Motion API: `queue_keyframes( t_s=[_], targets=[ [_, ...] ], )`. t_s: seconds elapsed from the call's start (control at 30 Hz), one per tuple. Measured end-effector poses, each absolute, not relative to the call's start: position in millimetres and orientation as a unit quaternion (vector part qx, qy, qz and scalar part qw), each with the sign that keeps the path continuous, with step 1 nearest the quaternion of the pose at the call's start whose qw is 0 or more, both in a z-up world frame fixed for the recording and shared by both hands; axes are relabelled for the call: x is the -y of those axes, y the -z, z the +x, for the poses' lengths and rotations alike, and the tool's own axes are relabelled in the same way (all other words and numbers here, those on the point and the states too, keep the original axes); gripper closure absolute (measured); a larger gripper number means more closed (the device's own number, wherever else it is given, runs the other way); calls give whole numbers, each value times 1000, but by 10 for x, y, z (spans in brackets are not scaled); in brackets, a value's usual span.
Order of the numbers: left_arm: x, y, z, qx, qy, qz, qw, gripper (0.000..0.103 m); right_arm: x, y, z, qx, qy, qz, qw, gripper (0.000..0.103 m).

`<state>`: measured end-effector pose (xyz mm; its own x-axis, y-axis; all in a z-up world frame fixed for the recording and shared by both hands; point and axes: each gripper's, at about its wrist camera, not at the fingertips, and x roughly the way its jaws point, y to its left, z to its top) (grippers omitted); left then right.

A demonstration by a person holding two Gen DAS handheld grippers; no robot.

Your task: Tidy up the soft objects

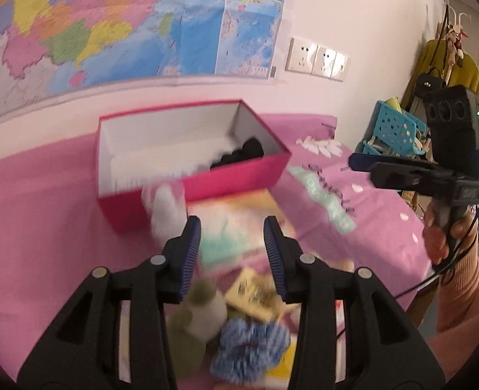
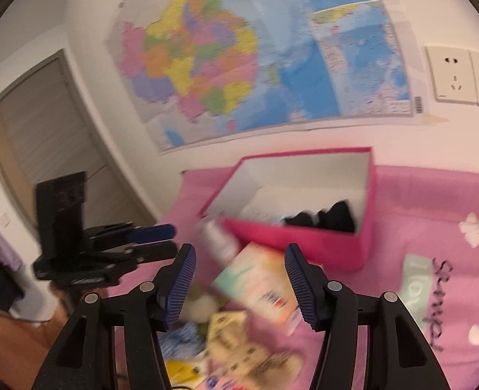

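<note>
The soft toys, a green and white plush (image 1: pixel 200 312) and a blue fuzzy one (image 1: pixel 249 347), lie at 6 o'clock from the pink box (image 1: pixel 194 191), and both the left gripper (image 1: pixel 232 253) and right gripper (image 2: pixel 239 284) hang loose and empty, so a rushed grab could catch the paper packets (image 2: pixel 259 279) instead.

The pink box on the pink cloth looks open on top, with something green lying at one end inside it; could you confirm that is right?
Not quite: the pink box is open on top, but the bundle at one end inside it is black, not green. The right wrist view shows this most clearly.
</note>
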<state>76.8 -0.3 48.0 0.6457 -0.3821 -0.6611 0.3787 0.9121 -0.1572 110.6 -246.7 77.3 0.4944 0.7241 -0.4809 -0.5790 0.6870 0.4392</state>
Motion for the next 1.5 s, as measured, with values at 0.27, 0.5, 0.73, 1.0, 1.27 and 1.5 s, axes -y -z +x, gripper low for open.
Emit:
queue_keyframes(
  t_s=[0.27,0.5,0.73,1.0,1.27,1.5],
  targets=[
    [-135,-171,224,-394,234,-7,889,61,2463,-427,432,-388,-420,99,814,44],
    [-98,123,-76,-430,250,6,867,61,2389,260,30,-496,-427,135,744,44],
    [-92,369,-202,-467,267,0,843,56,2233,766,-210,-560,-430,187,684,44],
    [-36,589,-65,-496,278,-21,823,52,2144,835,-156,-541,-427,240,683,44],
    [-28,613,19,-500,269,-29,823,64,2140,863,-119,-520,-385,228,727,73],
    [-57,414,-218,-476,302,-45,824,64,2276,568,-265,-479,-389,181,765,79]
  ],
)
